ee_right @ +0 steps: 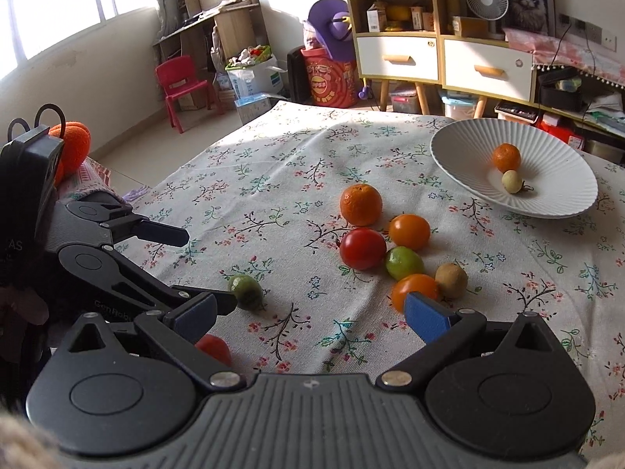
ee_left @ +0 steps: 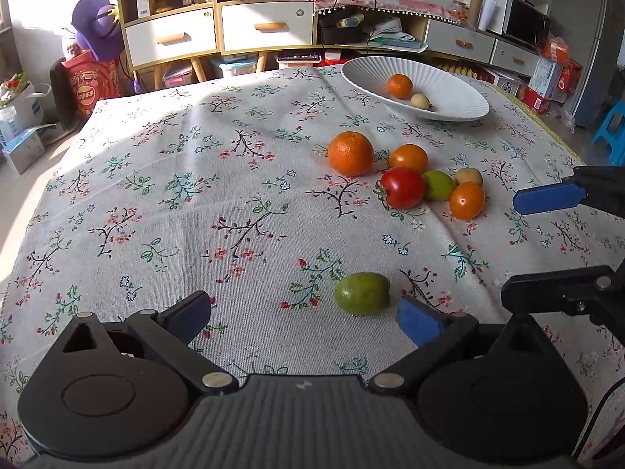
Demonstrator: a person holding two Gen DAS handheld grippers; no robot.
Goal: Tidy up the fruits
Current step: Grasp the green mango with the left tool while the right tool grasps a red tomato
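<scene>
A white ribbed bowl at the far right of the table holds a small orange and a pale round fruit. On the cloth a cluster lies: a big orange, an orange tomato, a red tomato, a green fruit, a brown fruit and another orange tomato. A lone green fruit lies just ahead of my open, empty left gripper. My right gripper is open and empty, close to the cluster. A red fruit shows under its left finger.
The table carries a floral cloth. The right gripper's fingers enter the left wrist view at the right edge. The left gripper shows at the left of the right wrist view. Shelves with drawers and clutter stand beyond the table.
</scene>
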